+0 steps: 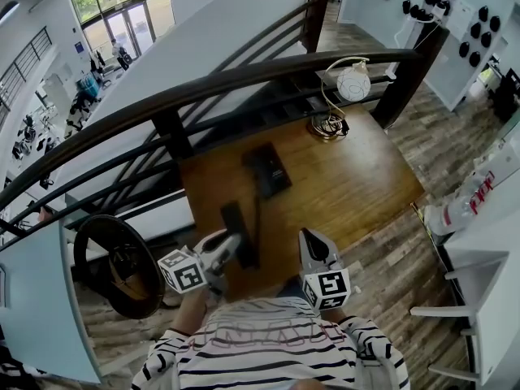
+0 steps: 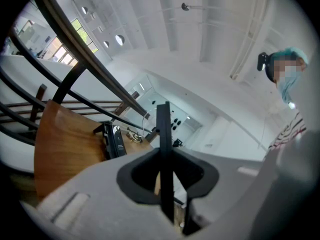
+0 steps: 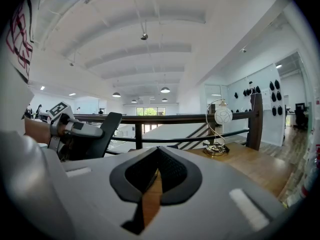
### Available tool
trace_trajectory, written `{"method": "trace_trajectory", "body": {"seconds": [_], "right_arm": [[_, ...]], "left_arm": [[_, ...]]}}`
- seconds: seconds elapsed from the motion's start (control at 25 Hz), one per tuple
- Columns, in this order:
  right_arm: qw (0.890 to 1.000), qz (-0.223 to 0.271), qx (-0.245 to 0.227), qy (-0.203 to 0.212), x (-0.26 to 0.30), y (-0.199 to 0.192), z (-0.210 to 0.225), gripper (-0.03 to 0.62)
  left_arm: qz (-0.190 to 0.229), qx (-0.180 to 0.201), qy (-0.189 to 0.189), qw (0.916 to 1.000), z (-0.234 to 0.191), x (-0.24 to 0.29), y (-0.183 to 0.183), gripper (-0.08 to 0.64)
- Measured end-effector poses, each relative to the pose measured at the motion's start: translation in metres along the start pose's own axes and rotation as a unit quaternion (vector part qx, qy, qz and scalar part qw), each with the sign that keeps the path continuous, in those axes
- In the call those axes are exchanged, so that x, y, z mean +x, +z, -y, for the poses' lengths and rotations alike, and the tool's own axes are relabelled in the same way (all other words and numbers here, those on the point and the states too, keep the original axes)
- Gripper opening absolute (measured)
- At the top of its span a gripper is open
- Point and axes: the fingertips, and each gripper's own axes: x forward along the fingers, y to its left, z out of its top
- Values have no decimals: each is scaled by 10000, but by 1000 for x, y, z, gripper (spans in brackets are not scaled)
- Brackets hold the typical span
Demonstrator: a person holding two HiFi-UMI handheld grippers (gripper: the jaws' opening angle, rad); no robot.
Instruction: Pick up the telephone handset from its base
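Observation:
The black telephone handset (image 1: 238, 232) is off its base and hangs over the table's near left part. My left gripper (image 1: 234, 249) is shut on the handset's near end. In the left gripper view the handset (image 2: 163, 149) shows edge-on as a thin black bar, clamped between the jaws of that gripper (image 2: 165, 170). The black telephone base (image 1: 268, 169) lies further back on the wooden table (image 1: 357, 185), also seen as the base (image 2: 114, 141) in the left gripper view. My right gripper (image 1: 309, 240) hovers at the table's near edge, shut and empty, its jaws (image 3: 155, 170) closed together.
A dark curved railing (image 1: 244, 80) runs behind the table, with stairs beyond. A white globe lamp (image 1: 353, 81) with a coiled base stands at the far right corner, the lamp (image 3: 223, 116) also in the right gripper view. A round black stool (image 1: 114, 262) is at the left.

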Motion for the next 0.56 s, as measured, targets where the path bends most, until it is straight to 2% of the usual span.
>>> {"method": "trace_trajectory", "body": {"seconds": [0.56], "right_arm": [[9999, -65, 100, -91, 0, -8, 10, 0]], "left_arm": [[-122, -26, -59, 9999, -1, 14, -9, 75]]}}
